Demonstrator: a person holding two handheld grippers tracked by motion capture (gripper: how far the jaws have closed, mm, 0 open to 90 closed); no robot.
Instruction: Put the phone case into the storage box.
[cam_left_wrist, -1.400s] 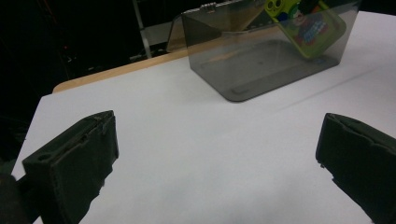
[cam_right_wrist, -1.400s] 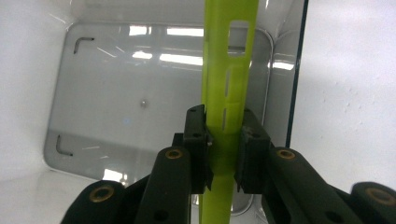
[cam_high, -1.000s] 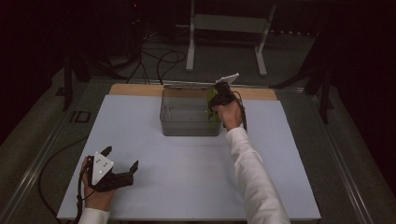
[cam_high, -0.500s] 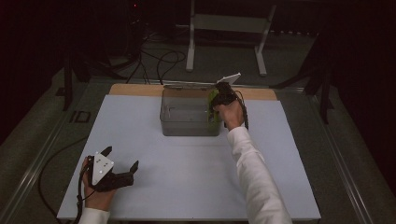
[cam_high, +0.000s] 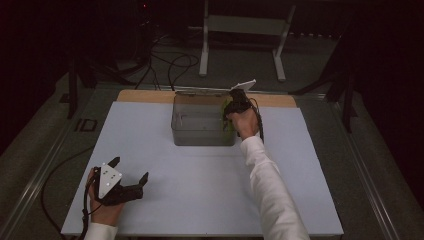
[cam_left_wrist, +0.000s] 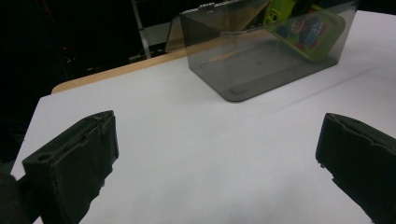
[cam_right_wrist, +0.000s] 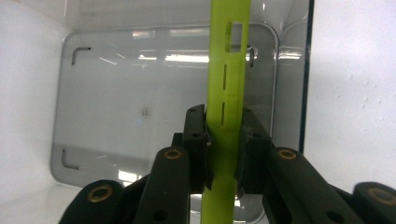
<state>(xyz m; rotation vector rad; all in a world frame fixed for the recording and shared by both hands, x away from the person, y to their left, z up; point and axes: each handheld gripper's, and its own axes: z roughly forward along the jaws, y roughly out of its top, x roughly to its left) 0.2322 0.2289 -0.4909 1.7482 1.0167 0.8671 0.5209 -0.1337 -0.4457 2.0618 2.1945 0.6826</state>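
- Darkness surrounds the white table (cam_high: 200, 200), with cables and a metal stand's legs seen on the floor in the upper part of the high view; a strip of bare wood is left showing along the table's far edge.
- At the upper centre of the high view a smoky, see-through bin (cam_high: 200, 131) is set on the table near that far edge, open at the top.
- The right gripper (cam_high: 231, 107) is held over the bin's right end, at centre-right of the high view, its jaws closed on a lime-green flat item (cam_right_wrist: 227, 93). The item is pinched by its thin edge, so that it hangs upright and can be judged ready to be lowered into the bin or lifted out of it; which of the two cannot be told.
- In the right gripper view the item is seen edge-on as a narrow green strip running up the middle of the frame, with a square cut-out and slots along its edge; the bin's bare floor lies beyond it.
- In the left gripper view, at the upper right, the same item is seen through the bin's wall: a rounded green frame around a face printed in red, blue and white. It appears tilted and off the bin's floor.
- The left gripper (cam_high: 129, 176) is kept low at the lower left of the high view, well apart from the bin, its jaws spread wide with nothing between them, seemingly idle.
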